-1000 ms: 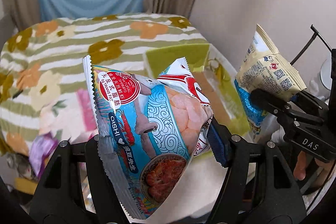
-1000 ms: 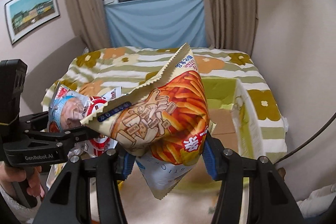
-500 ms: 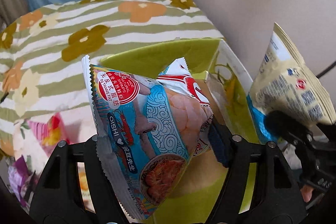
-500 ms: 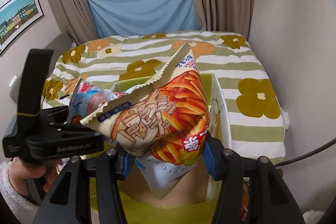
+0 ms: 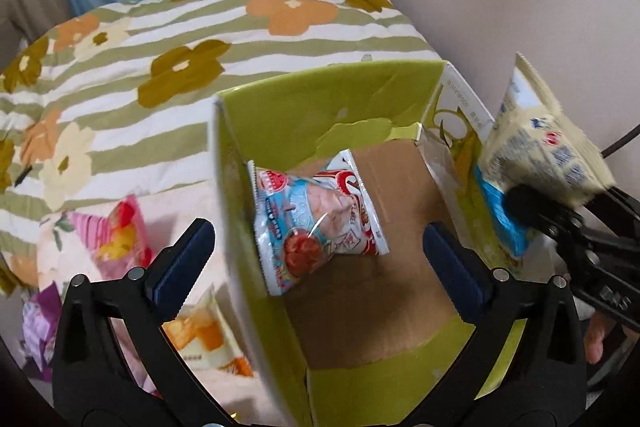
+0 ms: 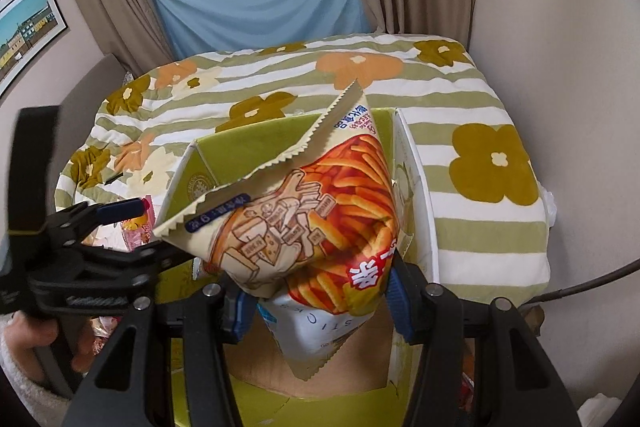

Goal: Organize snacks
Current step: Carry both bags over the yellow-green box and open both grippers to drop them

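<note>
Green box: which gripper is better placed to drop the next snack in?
Right. The right gripper is shut on the fries bag, above the green box. The left gripper is open and empty; its shrimp chips bag already lies inside.

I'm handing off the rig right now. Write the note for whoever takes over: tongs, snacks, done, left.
Left tongs: open, empty, above the green box.
Right tongs: shut on the fries snack bag, held over the box.
Done: the shrimp chip bag lies on the box's cardboard floor.
Left: drop the fries bag in, then fetch the loose snack packets on the bed beside the box.
</note>
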`<control>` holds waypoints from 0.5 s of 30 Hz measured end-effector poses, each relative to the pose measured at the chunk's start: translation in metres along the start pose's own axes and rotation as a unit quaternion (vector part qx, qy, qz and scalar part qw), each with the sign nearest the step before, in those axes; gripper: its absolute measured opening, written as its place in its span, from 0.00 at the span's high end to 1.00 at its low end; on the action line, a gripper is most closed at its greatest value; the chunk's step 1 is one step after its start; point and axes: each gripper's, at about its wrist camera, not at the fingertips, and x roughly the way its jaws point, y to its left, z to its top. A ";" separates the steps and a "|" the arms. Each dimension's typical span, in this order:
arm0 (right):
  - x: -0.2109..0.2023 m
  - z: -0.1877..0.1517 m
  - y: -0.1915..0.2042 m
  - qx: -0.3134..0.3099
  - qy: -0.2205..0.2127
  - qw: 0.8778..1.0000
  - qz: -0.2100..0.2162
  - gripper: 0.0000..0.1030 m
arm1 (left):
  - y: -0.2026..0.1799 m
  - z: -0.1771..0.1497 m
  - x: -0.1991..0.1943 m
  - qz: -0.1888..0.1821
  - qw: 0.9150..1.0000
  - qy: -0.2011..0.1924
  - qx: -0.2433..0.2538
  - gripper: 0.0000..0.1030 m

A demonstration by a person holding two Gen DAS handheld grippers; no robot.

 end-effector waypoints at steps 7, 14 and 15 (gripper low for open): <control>0.013 0.013 0.006 -0.010 -0.007 0.999 -0.031 0.51 | 0.009 -0.004 -0.016 0.028 1.000 0.000 -0.001 0.00; 0.041 0.028 0.010 -0.035 0.008 0.999 -0.021 0.50 | 0.014 0.000 -0.010 0.037 0.999 0.004 0.001 0.00; 0.046 0.031 0.009 -0.036 0.012 0.999 -0.022 0.49 | 0.014 0.000 -0.009 0.039 0.999 0.005 0.000 0.00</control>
